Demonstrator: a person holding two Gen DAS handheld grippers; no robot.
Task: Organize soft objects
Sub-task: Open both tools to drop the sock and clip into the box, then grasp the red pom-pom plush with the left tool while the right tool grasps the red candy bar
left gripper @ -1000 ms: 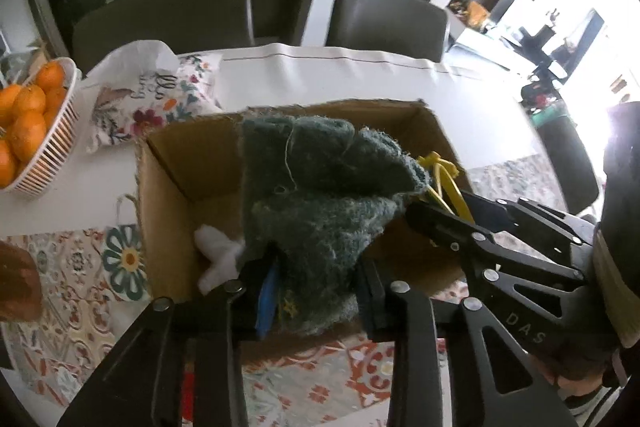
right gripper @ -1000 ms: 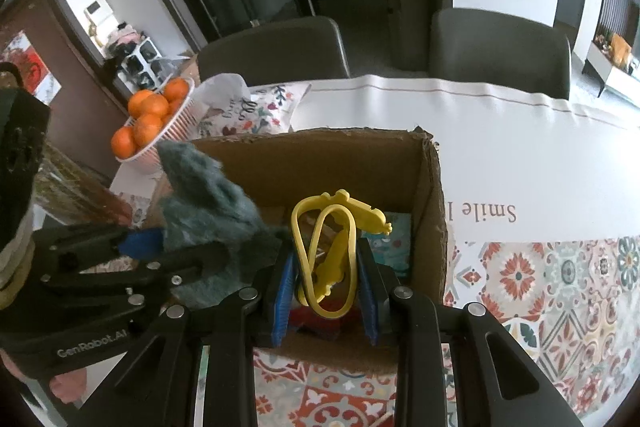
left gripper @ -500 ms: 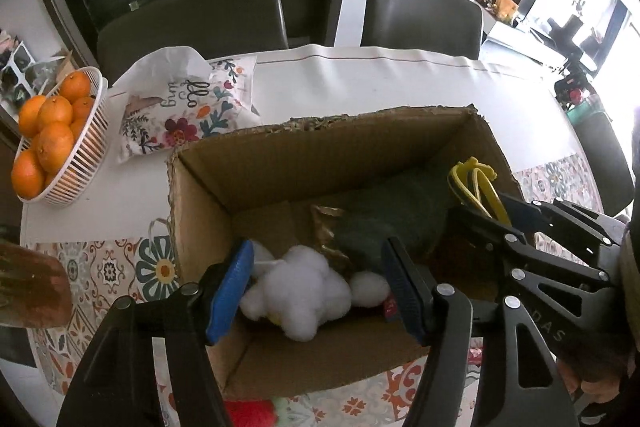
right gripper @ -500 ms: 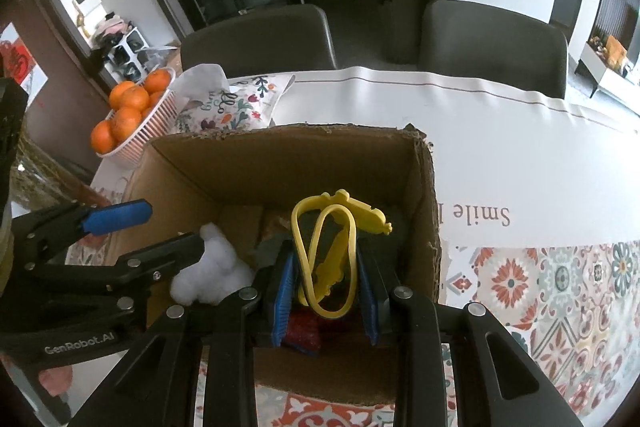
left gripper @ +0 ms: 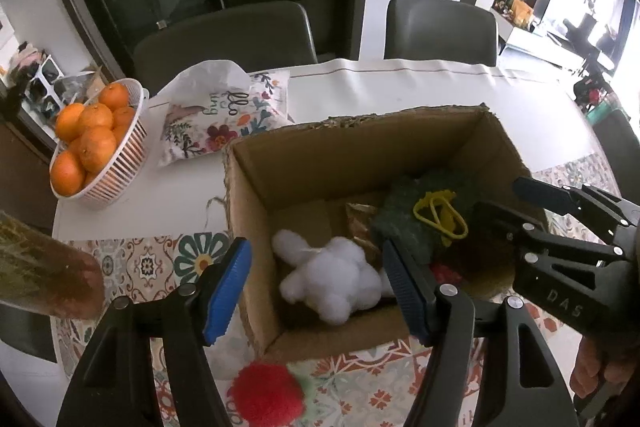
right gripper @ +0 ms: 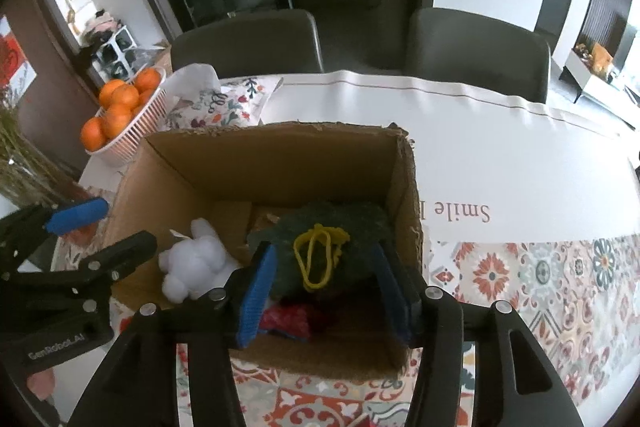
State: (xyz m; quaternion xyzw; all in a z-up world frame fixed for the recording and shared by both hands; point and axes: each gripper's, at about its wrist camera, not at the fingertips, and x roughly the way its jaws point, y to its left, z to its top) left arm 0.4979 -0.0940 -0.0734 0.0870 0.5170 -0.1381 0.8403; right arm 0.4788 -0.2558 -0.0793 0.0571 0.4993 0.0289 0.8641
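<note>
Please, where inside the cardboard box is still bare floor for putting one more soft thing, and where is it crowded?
Inside the cardboard box, bare floor remains along the far wall, behind the white plush toy. The right half is crowded: the dark green cloth with the yellow loop on it, red items underneath.

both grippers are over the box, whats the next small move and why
Probably draw the left gripper back toward the red pom-pom lying on the patterned mat outside the cardboard box. Its jaws are opening with nothing held between them, and the white fluffy toy, green cloth and yellow loop already lie inside. The right gripper is opening too, the loop released.
</note>
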